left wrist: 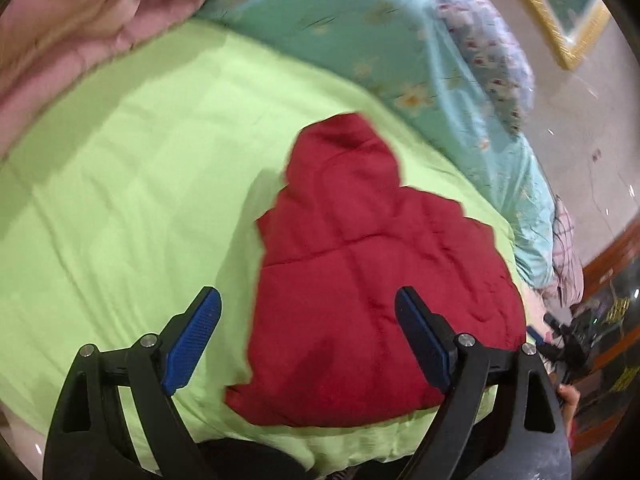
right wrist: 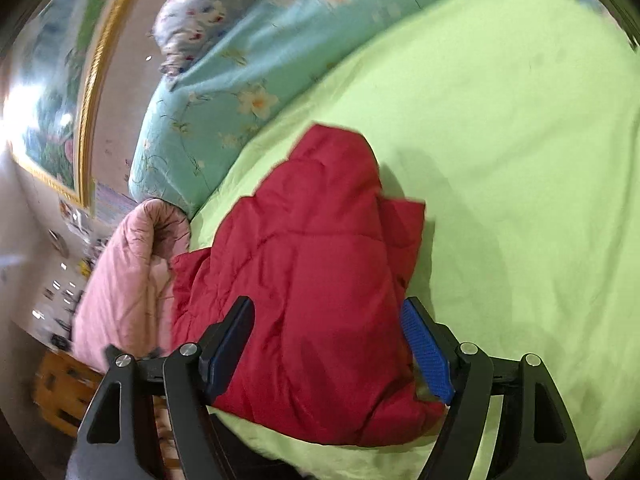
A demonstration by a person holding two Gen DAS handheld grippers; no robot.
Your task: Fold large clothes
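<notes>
Bedroom: bed covered with a lime-green sheet (left wrist: 120, 168), teal floral quilt (left wrist: 360, 32) bunched along its far side, a patterned pillow (left wrist: 488, 48) beyond that, and a gold-framed picture (right wrist: 52, 112) on the wall. Pink quilt (right wrist: 124, 280) piled at the bed's edge.

Red padded jacket (left wrist: 360, 272) lies on the green sheet near the front edge of the bed, folded into a compact block, hood end pointing away toward the teal quilt. Quilted seams visible across the top; sleeves not seen, apparently tucked in. In the right wrist view one folded layer sticks out from under the top panel on the right side. Its left edge touches the pink quilt there.

Left gripper (left wrist: 308, 296): fingers spread wide, nothing in them, held above the jacket and sheet. Right gripper (right wrist: 328, 308): fingers also wide apart, empty, framing the jacket from above; pads not pressing on the fabric.

Both views motion-blurred. Jacket's near edge is partly hidden behind the gripper frames. Clutter on the shelves beyond the bed is too smeared to identify. A bit of a hand (left wrist: 568, 398) shows at the left view's right edge.
</notes>
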